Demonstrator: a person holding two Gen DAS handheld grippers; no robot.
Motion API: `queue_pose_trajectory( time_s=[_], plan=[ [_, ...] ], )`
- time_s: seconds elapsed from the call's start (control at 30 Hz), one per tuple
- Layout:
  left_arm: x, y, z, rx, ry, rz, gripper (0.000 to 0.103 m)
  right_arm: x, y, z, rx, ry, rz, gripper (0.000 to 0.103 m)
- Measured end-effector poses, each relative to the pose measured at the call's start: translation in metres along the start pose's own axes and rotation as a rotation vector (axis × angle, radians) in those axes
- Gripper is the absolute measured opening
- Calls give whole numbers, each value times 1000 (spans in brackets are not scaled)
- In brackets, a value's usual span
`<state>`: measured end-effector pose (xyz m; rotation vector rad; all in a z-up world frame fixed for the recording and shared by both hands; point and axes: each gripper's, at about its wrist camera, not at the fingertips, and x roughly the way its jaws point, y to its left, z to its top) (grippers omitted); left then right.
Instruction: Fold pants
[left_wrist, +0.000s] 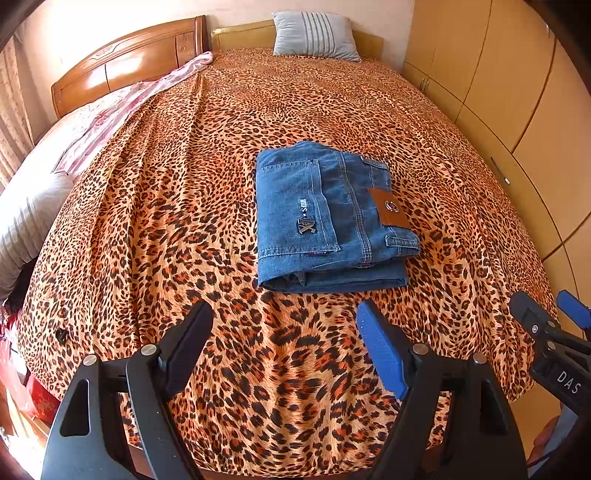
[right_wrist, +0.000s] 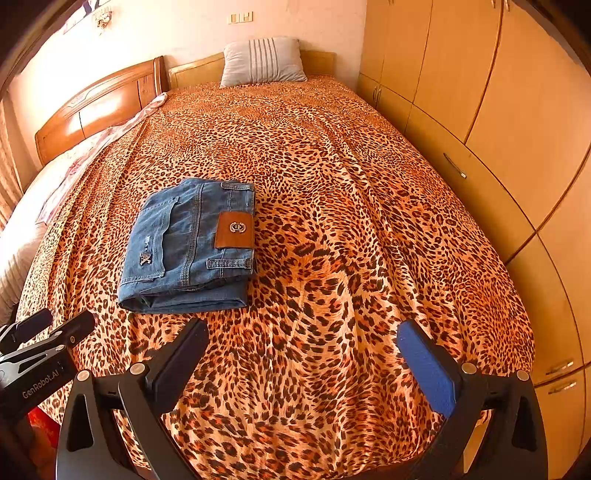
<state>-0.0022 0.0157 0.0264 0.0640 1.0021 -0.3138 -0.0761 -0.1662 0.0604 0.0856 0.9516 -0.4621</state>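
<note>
The jeans (left_wrist: 332, 214) lie folded into a compact block on the leopard-print bedspread (left_wrist: 184, 221), ahead of both grippers and touching neither. The block is slightly longer along the line running away from the grippers than across it; the waistband edge with its brown leather patch (left_wrist: 388, 206) lies on the right side and the back pocket on the left, while the stacked fold edges face the grippers. The legs are tucked under and cannot be seen. The left gripper (left_wrist: 288, 332) hovers just short of the near edge, jaws apart with nothing between them; the jeans sit ahead and a little right of it. The right gripper (right_wrist: 303, 350) is likewise spread wide and empty, with the jeans ahead to its left. A grey pillow (left_wrist: 314, 35) stands at the far headboard (left_wrist: 129, 62), a wardrobe (right_wrist: 480, 92) runs along the right, and pink bedding (left_wrist: 110, 110) at the far left is partly cut off.
</note>
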Motion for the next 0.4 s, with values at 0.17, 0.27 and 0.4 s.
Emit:
queue_pose_trajectory(
  time_s=[0.17,0.27,0.4],
  plan=[
    [-5,2,3,-20,-37,-4,81,0,1,-1,0,1,-2,103],
    [-2,3,5,-22,-22,-2,81,2,0,0,-1,3,-2,103],
    [2,1,4,-11,-2,11,81,6,-2,2,-3,6,-3,103]
  ],
)
